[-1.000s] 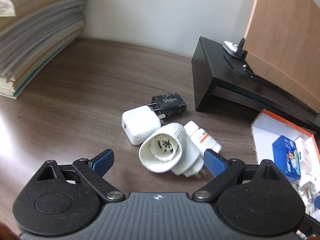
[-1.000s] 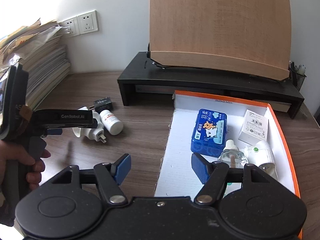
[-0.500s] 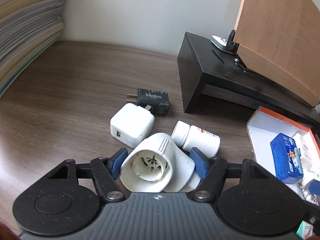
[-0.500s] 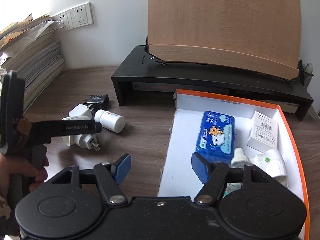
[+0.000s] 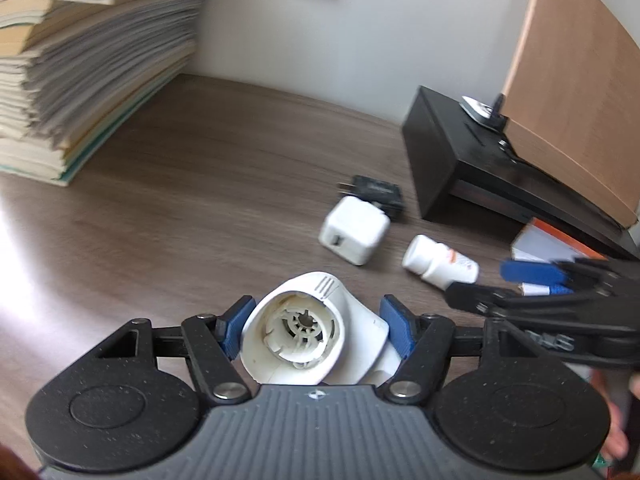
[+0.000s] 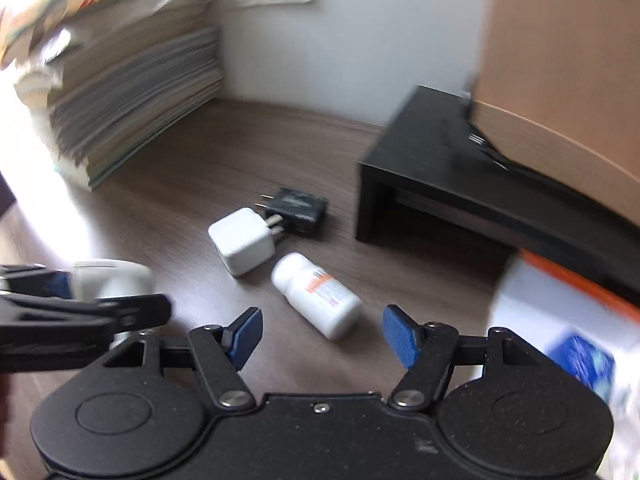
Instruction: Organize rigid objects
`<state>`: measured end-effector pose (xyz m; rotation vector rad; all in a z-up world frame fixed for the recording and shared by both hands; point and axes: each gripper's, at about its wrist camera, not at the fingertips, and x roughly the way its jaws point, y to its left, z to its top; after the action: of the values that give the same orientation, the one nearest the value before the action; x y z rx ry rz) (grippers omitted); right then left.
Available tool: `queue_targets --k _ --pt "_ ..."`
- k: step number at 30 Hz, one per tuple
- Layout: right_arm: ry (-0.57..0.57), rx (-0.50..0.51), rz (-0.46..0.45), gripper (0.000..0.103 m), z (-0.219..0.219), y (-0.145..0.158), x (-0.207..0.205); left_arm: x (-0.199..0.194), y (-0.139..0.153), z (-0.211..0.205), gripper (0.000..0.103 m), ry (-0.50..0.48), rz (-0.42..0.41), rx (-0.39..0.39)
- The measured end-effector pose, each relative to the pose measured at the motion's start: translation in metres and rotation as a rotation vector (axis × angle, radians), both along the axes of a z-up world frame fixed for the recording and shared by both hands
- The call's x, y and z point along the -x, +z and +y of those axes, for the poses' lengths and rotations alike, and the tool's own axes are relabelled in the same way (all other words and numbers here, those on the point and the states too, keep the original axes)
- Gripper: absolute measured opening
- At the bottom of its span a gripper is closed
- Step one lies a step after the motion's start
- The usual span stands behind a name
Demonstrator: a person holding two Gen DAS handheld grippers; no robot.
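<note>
Wood-grain desk point(image 5: 200, 200), bounded by a paper stack point(image 5: 80, 60) and black riser point(image 5: 460, 168): the white plug-in vaporizer point(image 5: 308, 328), judged light, rigid and slick, is clamped across its body by the left gripper point(image 5: 316, 326). Only the right wrist view shows the pill bottle point(image 6: 316, 296) lying ahead of the right gripper point(image 6: 322, 336), whose jaws stand apart and empty; a grip across its cylinder is advised.

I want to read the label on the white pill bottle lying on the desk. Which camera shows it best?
The right wrist view: the pill bottle lies close, just ahead of the open right tongs, its whole side and orange label showing, though blurred. In the left wrist view the bottle is smaller, off to the side and partly covered.
</note>
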<state>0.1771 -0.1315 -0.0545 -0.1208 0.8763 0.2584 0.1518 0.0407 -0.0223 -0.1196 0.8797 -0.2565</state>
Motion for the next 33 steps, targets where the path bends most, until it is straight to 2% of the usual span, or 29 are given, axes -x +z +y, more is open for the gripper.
queue_targets --k 3,8,11,12,16,19,25,33 --pt "0.023 0.017 0.014 0.078 0.006 -0.01 -0.02 0.001 0.006 0.009 0.069 0.025 0.011 0.011" --pt "0.07 0.007 0.066 0.067 0.007 -0.022 -0.038 0.005 0.01 0.017 0.069 0.044 -0.001 -0.001" --pt "0.077 0.002 0.08 0.043 0.007 -0.019 -0.037 0.006 0.009 0.02 0.069 0.054 0.002 0.002" --pt "0.073 0.003 0.085 0.04 0.008 -0.019 -0.035 0.006 0.009 0.02 0.069 0.054 0.003 0.004" --pt "0.065 -0.019 0.101 0.04 0.007 -0.019 -0.019 0.008 0.008 0.017 0.069 0.049 0.003 0.007" --pt "0.012 -0.046 0.089 0.04 0.003 -0.014 -0.006 0.008 0.008 0.013 0.069 0.046 0.006 0.009" --pt "-0.061 -0.084 0.018 0.04 -0.011 0.021 0.023 0.013 0.015 -0.005 0.069 0.018 -0.006 -0.011" --pt "-0.168 -0.115 -0.067 0.04 -0.05 0.07 0.071 0.031 0.042 -0.047 0.069 -0.037 -0.049 -0.036"
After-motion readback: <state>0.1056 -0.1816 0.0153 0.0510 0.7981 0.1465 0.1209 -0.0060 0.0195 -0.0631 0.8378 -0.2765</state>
